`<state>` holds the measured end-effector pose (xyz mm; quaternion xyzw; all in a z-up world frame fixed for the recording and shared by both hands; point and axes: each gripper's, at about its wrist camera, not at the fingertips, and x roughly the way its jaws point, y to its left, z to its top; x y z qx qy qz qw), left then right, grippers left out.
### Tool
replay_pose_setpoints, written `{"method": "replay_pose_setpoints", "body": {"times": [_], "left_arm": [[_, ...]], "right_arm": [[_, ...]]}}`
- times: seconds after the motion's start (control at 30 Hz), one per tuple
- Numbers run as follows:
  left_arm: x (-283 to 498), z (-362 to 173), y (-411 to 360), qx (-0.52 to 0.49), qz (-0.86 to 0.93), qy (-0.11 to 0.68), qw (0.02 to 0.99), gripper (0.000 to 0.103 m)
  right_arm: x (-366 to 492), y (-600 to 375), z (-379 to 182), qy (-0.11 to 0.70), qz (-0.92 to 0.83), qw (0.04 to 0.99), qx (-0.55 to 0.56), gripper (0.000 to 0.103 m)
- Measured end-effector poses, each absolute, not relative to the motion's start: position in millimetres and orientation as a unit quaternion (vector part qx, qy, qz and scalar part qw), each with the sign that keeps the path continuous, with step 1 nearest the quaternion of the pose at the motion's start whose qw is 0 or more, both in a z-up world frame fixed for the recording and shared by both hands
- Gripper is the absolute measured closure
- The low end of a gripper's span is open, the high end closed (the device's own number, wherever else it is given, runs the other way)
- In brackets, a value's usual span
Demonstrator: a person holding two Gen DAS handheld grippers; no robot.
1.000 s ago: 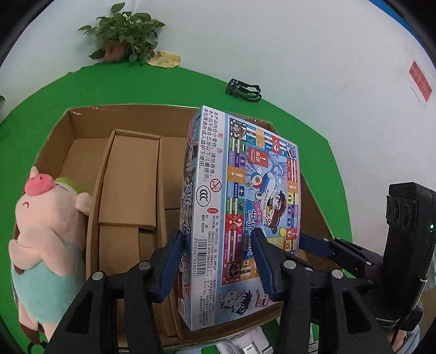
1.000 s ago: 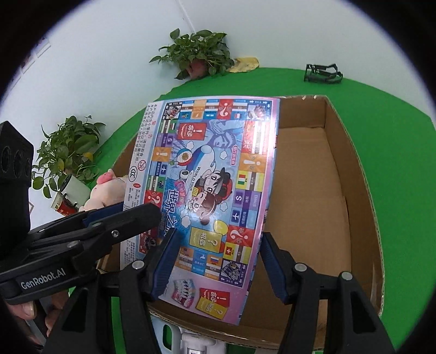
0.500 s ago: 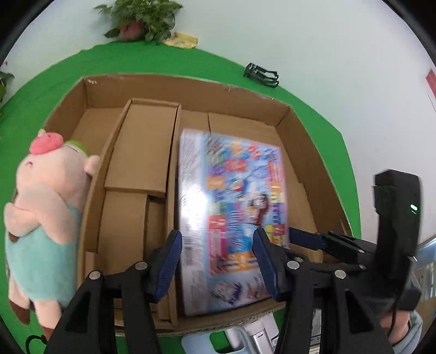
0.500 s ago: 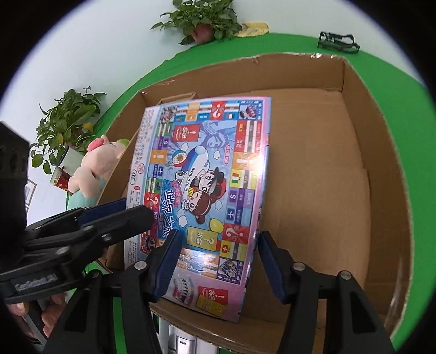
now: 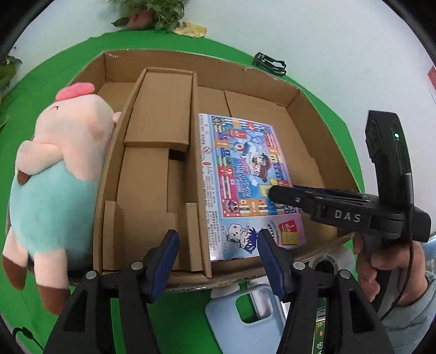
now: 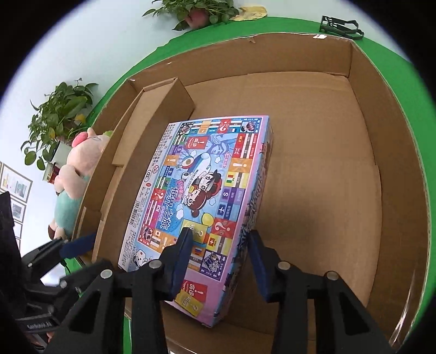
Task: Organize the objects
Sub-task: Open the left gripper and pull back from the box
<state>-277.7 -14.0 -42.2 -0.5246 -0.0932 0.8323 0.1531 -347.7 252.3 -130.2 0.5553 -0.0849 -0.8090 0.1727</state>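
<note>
A colourful board-game box (image 5: 239,177) (image 6: 201,190) lies flat on the floor of the right part of a large cardboard box (image 5: 313,109) (image 6: 362,81). My left gripper (image 5: 218,245) hangs over the carton's near edge. Its jaws are opening and hold nothing. My right gripper (image 6: 219,242) reaches over the game box's near right corner, and its jaws are closing. One pad lies over the top face and the other sits beside the right edge, without a clear squeeze. A pink plush pig (image 5: 60,168) (image 6: 73,174) leans on the carton's left outer wall.
Folded cardboard inserts (image 5: 160,109) fill the carton's left part. A light blue phone case (image 5: 239,313) lies on the green cloth in front of it. A black clip (image 5: 269,64) (image 6: 340,27) and potted plants (image 5: 152,13) (image 6: 57,114) sit beyond. A hand (image 5: 387,261) holds the right gripper.
The game box stood upright between the left jaws and now lies flat in the carton. The left jaws have widened and drawn back, and the right jaws have narrowed over its corner.
</note>
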Motion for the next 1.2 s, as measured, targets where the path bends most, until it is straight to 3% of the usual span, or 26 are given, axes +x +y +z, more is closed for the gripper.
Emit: {"method": "replay_pose_setpoints", "body": {"times": [0.2,0.33,0.43,0.5,0.6,0.67,1.0,1.2], "left_arm": [[-270.4,-36.6,-14.2,-0.52,0.834,-0.1,0.153,0.042],[-262.6,-29.5,-19.5,-0.508,0.841,-0.101,0.157,0.042],[-243.4,-12.1,-27.8,-0.464,0.87,-0.081,0.148,0.042],[-224.5,8.7,-31.6,-0.414,0.898,-0.053,0.136,0.036],[-189.2,44.1,-33.8,-0.323,0.94,-0.017,0.104,0.016],[-162.9,64.3,-33.7,-0.263,0.96,-0.003,0.091,0.001],[-71.6,112.3,-13.5,-0.165,0.978,-0.003,0.131,0.0],[-58.7,107.5,12.8,-0.193,0.969,0.009,0.151,0.0]], "right_arm": [[-352.5,250.7,-129.4,-0.074,-0.809,0.165,0.559,0.062],[-347.0,253.1,-125.4,-0.074,-0.822,0.162,0.541,0.056],[-329.1,260.2,-107.7,-0.085,-0.854,0.142,0.493,0.022],[-310.5,267.9,-89.5,-0.088,-0.876,0.125,0.457,0.015],[-277.8,277.1,-65.2,-0.063,-0.904,0.085,0.413,0.0],[-248.3,277.3,-46.3,-0.032,-0.922,0.056,0.381,0.0],[-123.5,272.7,-9.0,-0.048,-0.949,0.029,0.311,0.0],[-82.4,255.1,-7.5,-0.033,-0.954,0.013,0.297,0.0]]}}
